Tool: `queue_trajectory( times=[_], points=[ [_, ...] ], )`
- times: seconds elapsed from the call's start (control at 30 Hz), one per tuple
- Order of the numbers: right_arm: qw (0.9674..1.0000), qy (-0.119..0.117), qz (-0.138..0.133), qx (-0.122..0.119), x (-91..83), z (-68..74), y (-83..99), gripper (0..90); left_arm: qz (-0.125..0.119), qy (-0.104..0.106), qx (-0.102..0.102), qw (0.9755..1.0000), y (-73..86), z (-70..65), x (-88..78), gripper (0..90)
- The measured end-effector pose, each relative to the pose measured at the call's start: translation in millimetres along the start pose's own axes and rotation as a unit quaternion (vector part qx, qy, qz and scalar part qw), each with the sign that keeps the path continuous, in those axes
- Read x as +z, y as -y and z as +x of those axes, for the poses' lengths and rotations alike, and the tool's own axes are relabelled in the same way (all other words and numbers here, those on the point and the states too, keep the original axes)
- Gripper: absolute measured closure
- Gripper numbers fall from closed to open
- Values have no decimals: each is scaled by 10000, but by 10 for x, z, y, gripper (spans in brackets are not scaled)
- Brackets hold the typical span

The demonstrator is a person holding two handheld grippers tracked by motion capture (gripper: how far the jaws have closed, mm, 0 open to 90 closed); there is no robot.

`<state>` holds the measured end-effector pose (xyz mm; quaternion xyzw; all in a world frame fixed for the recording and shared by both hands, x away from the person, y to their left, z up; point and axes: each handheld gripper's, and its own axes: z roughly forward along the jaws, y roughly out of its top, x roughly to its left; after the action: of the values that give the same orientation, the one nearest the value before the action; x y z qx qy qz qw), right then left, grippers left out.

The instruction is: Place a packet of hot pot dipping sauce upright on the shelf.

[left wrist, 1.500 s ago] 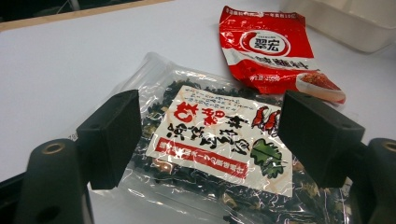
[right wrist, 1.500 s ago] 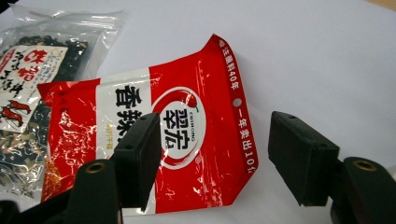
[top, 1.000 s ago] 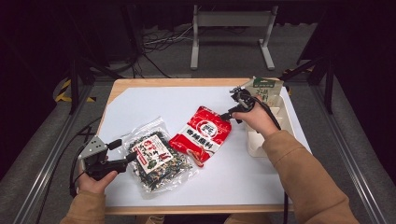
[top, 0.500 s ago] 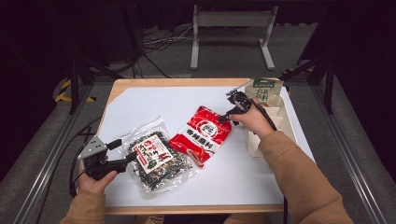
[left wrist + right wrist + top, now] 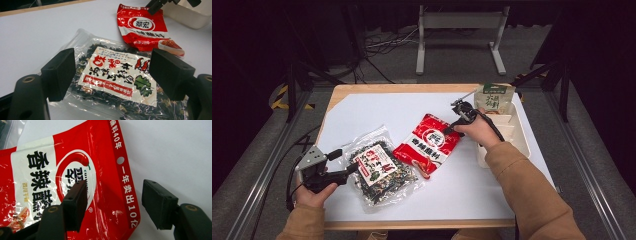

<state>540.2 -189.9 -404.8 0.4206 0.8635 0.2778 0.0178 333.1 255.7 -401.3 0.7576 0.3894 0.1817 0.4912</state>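
Packets: three on the table (image 5: 362, 107) — one red packet (image 5: 428, 145), one clear packet (image 5: 379, 170), one green-topped packet (image 5: 494, 97) standing in the white tray (image 5: 519, 145).
Hand-held grippers: two.
Right hand-held gripper (image 5: 113, 202): released, jaws astride the red packet's top corner.
Left hand-held gripper (image 5: 111, 75): released, jaws wide above the clear packet.
Red packet: glossy, flat at mid-table, white label, chili logo, white lettering.

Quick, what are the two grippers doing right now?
Left gripper: open, jaws either side of the clear seaweed bag, holding nothing.
Right gripper: open over the red packet, holding nothing.
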Motion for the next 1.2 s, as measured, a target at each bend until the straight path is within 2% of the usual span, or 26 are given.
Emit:
queue_trajectory(
  times=[0.2,0.37,0.6,0.8,1.0,1.1,1.2],
  points=[
    [9999,-140,91,11,26,27,7,407,-15,8,-14,10000,-4,-4,-1,225],
    [9998,-190,35,-112,-14,104,-4,440,12,18,12,10000,-9,-3,8,225],
    [9985,-443,-60,-304,-118,200,-7,512,4,47,7,10000,-17,-12,24,225],
    [9969,-640,101,-436,-68,291,-6,521,3,40,62,10000,-19,-11,30,224],
    [9961,-643,213,-573,10,356,-14,529,2,58,14,10000,-16,-11,23,224],
    [9957,-622,261,-634,39,373,-16,569,0,57,16,10000,-15,-7,20,224],
    [9946,-571,307,-816,71,385,-18,630,3,61,15,10000,-14,-10,23,224]
  ],
)
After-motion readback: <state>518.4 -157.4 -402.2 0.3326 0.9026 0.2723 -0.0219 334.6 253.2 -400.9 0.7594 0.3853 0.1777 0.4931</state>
